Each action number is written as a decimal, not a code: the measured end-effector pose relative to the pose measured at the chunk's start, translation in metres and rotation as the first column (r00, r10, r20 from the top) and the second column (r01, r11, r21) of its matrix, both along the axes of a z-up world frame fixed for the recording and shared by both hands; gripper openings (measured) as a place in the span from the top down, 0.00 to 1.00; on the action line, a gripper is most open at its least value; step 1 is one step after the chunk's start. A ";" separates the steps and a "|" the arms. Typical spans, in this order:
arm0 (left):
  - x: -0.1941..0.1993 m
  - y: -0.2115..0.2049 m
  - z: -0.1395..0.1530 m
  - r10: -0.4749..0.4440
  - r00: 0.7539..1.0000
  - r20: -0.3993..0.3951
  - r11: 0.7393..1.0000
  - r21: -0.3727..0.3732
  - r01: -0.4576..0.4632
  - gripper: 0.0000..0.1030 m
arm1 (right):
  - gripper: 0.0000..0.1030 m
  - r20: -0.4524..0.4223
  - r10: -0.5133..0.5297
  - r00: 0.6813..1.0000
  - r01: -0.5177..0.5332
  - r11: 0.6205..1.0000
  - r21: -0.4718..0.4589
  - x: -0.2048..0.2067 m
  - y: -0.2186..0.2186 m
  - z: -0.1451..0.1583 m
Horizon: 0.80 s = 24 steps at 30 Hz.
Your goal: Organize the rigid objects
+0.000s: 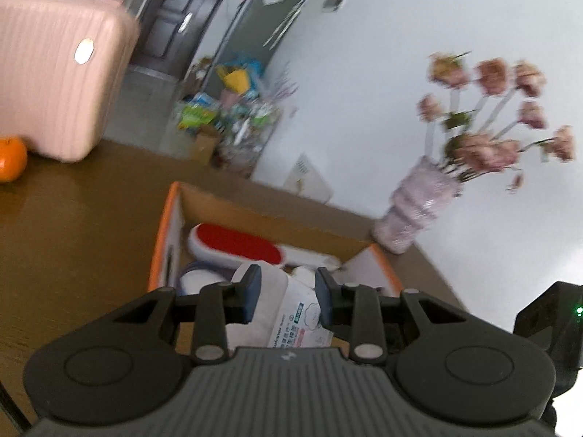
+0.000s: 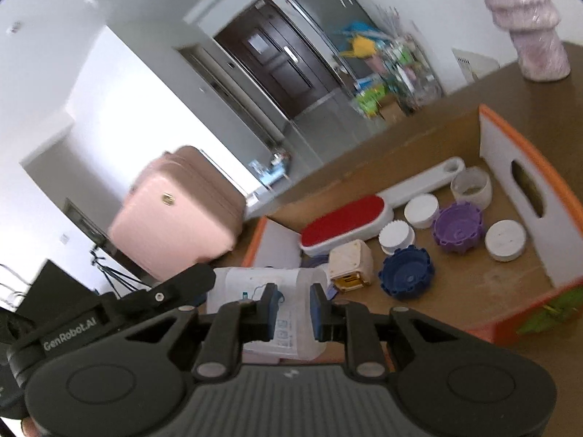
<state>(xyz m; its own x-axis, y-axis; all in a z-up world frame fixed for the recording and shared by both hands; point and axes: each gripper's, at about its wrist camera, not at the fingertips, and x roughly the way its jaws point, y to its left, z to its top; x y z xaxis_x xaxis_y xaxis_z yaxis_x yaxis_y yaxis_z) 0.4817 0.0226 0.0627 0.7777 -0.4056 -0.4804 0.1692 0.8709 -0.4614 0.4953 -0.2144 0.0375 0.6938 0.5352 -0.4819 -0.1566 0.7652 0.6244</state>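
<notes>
Both grippers hold one white plastic bottle with a printed label [image 1: 291, 309] over an open orange-edged cardboard box [image 1: 164, 240]. My left gripper [image 1: 288, 295] is shut on one end of the bottle. My right gripper [image 2: 293, 307] is shut on the same bottle [image 2: 255, 291] from the other side. In the box lie a red and white lint brush [image 2: 346, 224], a purple cap [image 2: 457, 227], a dark blue cap [image 2: 406, 271], several white caps [image 2: 504, 240] and a small beige cube [image 2: 351, 264].
A pink suitcase [image 1: 54, 87] and an orange [image 1: 11, 158] stand on the brown table [image 1: 73, 240] at the left. A pale pink vase with flowers [image 1: 415, 207] stands just past the box's far right corner. A cluttered rack [image 1: 233, 120] and a dark door [image 1: 175, 18] are behind.
</notes>
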 end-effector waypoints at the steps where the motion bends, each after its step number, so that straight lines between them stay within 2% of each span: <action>1: 0.009 0.002 -0.008 0.013 1.000 -0.022 1.000 -0.001 -0.013 0.69 | 0.82 -0.022 0.001 1.000 -0.001 1.000 -0.009 0.011 0.004 -0.006; 5: 0.029 0.011 -0.037 0.042 0.994 -0.103 0.999 0.003 -0.042 0.69 | 0.82 -0.099 0.018 0.995 -0.024 0.998 -0.057 0.036 0.019 -0.027; 8: 0.029 0.012 -0.051 0.054 0.991 -0.122 0.998 0.035 -0.050 0.70 | 0.81 -0.143 0.025 0.989 -0.042 0.992 -0.119 0.046 0.030 -0.035; 11: 0.026 0.006 -0.049 0.065 0.993 -0.101 0.992 0.117 -0.053 0.68 | 0.80 -0.146 0.034 0.989 -0.057 0.986 -0.154 0.051 0.038 -0.038; 16: 0.021 0.005 -0.047 0.046 0.996 -0.071 0.989 0.140 -0.036 0.66 | 0.77 -0.114 0.041 0.993 -0.065 0.974 -0.219 0.050 0.048 -0.036; 20: 0.003 0.006 -0.031 0.041 0.999 -0.012 0.985 0.167 -0.038 0.54 | 0.71 -0.045 0.011 0.999 -0.023 0.961 -0.274 0.038 0.043 -0.026; 22: -0.015 0.003 -0.023 0.029 0.999 0.028 0.976 0.215 -0.034 0.50 | 0.67 -0.012 0.005 1.000 -0.009 0.954 -0.301 0.025 0.035 -0.014; 24: -0.037 -0.001 -0.014 0.007 0.997 0.078 0.958 0.284 -0.028 0.41 | 0.65 0.022 0.004 1.000 0.003 0.948 -0.318 0.008 0.022 -0.002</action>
